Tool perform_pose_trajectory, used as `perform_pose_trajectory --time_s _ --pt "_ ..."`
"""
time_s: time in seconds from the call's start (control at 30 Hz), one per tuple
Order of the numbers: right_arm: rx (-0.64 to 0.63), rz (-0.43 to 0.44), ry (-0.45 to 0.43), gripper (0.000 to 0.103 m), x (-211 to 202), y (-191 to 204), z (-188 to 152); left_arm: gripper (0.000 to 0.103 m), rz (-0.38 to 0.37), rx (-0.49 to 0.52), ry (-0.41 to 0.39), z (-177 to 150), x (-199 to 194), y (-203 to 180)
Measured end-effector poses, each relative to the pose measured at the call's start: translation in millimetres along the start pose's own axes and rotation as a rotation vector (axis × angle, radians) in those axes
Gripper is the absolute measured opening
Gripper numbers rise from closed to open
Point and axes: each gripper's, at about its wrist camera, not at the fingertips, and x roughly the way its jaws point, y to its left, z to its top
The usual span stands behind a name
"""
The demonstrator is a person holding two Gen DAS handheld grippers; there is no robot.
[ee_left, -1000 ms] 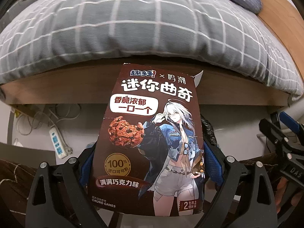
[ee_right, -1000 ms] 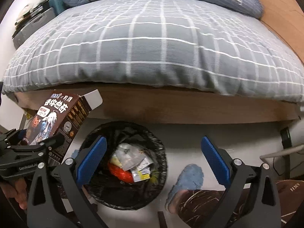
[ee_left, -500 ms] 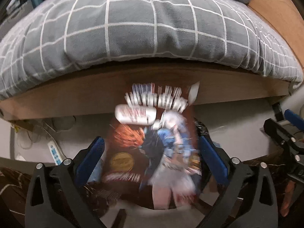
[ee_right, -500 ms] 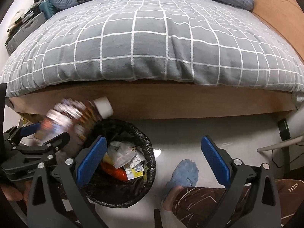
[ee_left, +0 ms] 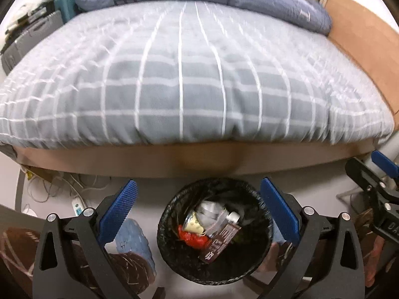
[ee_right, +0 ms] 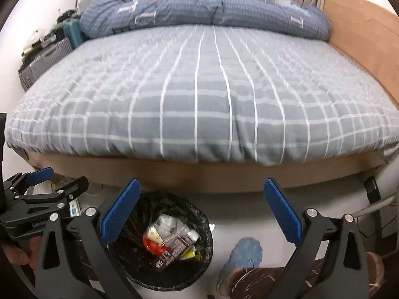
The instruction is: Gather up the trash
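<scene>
A: What changed from a moment ago?

B: The brown cookie box (ee_left: 219,240) was between the blue pads of the left claw (ee_left: 198,210). Now it lies in the black trash bin (ee_left: 174,256), low in the middle of the left view. The bed with the gray checked blanket (ee_left: 189,79) now fills more of the frame.

A: How is the left claw now?

B: Its pads are wide apart. Nothing is between them and they touch nothing. The bin shows through the gap.

A: And the right claw (ee_right: 202,214)?

B: It is wide apart too, and empty. Its left pad (ee_right: 121,213) sits in front of the bin's rim in the lower left of the right view.

A: Which way does the box lie?

B: It is tilted. In the left view its long side runs from the lower left up to the upper right. It rests on other trash, beside a red wrapper (ee_left: 190,236) and some clear plastic (ee_left: 212,214).

A: Anything else?

B: A blue slipper (ee_right: 245,253) is on the floor, right of the bin in the right view. A white power strip (ee_left: 78,205) lies under the bed's edge at the left.
</scene>
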Motion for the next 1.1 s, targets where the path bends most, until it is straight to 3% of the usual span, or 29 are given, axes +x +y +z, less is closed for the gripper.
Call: perform_pose_trajectory --time_s 0.3,0.57,1.1 --pt "-0.004 0.006 -0.139 0.095 -87 12 27 0.097 0.009 0.018 -0.187 24 -112 -8" --pt "0.015 -0.016 -0.172 0.095 -140 11 19 0.097 0.003 0.038 -0.227 10 -165 -11" --pt "0.005 -0.028 -0.176 0.095 -149 12 13 0.097 0.034 0.017 -0.223 3 -168 -4"
